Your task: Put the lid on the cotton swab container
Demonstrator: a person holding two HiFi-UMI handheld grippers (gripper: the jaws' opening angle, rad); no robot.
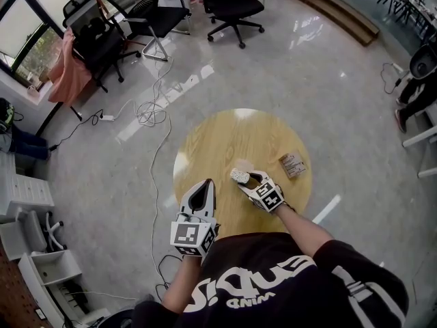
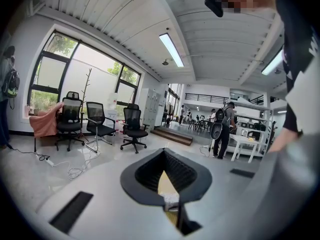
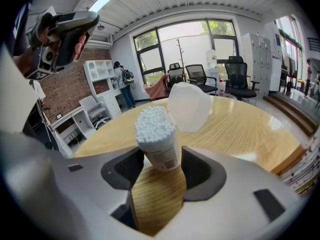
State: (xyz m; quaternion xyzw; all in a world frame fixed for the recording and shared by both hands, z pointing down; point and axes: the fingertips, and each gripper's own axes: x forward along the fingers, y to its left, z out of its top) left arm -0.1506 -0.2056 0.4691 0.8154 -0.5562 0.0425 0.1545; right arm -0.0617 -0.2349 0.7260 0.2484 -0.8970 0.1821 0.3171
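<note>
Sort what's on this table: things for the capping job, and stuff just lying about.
For the job:
- cotton swab container, uncapped, held in the right gripper
- translucent lid, on the table behind the container

Lying about:
- small brown packet near the table's right edge

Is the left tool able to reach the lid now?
Probably yes: the lid lies uncovered on the table beyond the container, nothing stands before the left tool, but its jaws are shut.

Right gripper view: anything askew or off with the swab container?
Yes. The cotton swab container leans left, gripped by the right hand-held gripper, uncapped, with swabs exposed. Its lid sits tilted on the table behind it, not fitted.
</note>
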